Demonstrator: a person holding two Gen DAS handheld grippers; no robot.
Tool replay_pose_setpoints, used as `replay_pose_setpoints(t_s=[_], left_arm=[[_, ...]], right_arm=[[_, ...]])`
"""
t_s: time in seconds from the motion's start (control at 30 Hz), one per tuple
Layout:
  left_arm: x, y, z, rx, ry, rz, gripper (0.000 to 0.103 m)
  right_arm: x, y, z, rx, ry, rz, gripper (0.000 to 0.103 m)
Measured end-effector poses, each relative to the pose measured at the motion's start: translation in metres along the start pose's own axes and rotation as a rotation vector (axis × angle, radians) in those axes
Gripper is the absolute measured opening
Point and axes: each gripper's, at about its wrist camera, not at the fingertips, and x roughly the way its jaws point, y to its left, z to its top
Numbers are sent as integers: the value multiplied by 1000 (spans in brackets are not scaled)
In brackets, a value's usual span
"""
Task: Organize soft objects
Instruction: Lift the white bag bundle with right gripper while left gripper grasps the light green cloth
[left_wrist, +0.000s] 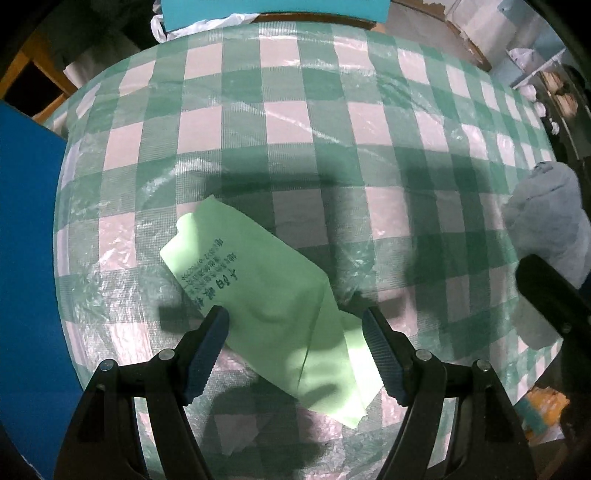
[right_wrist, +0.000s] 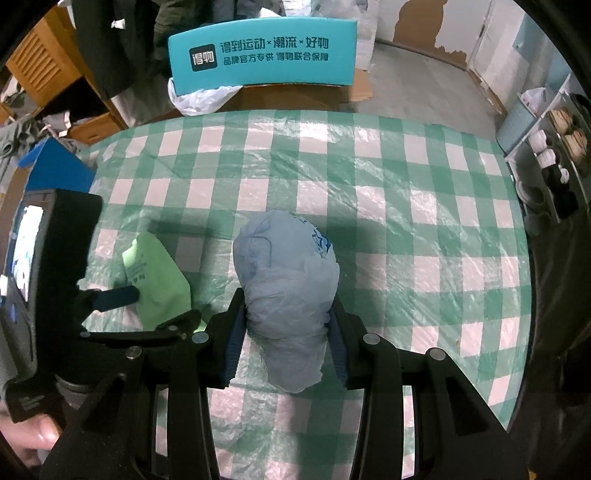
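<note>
Ribbed blue pads line the black fingers of the left gripper (left_wrist: 295, 321), which points down with its jaws spread wide over a flat, pale green plastic bag (left_wrist: 258, 295) printed with dark characters; neither pad presses on it. That bag lies creased and slanted on the tabletop (left_wrist: 332, 110), near its left edge, on a green-and-white checked cloth under a wrinkled, glossy clear plastic sheet. Toward the middle of the tabletop, the right gripper (right_wrist: 286, 325) is clenched on a bunched, puffy grey-blue plastic bag (right_wrist: 288, 280) with blue print, its pads squeezing the bundle's lower part. A hand (right_wrist: 37, 439) shows at the lower left of the right wrist view. Beyond the far edge stands a teal cardboard box (right_wrist: 262, 59) with white lettering and a crumpled white bag (right_wrist: 199, 98) beside it.
</note>
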Motion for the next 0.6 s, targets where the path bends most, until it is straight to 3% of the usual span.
replay_pose_setpoints(t_s=[0.2,0.3,0.43,0.57,0.6], left_arm=[[11,-17,-9,24,3,29,75],[16,-27,-13,47,-20,76,68],[16,-36,-21,69,-50,98,52],[14,-38,-26,53,-60,91,18],[14,-36,-26,50,-61,84,15]], right_arm=[[-2,-4,-3,7,-5,4,40],[-4,-6,-4,11,-7,5,40],[-6,-8,-4,17,-11,8,40],[-9,-7,-3,21,-19,12,40],[-9,-7,-3,20,-21,13,40]])
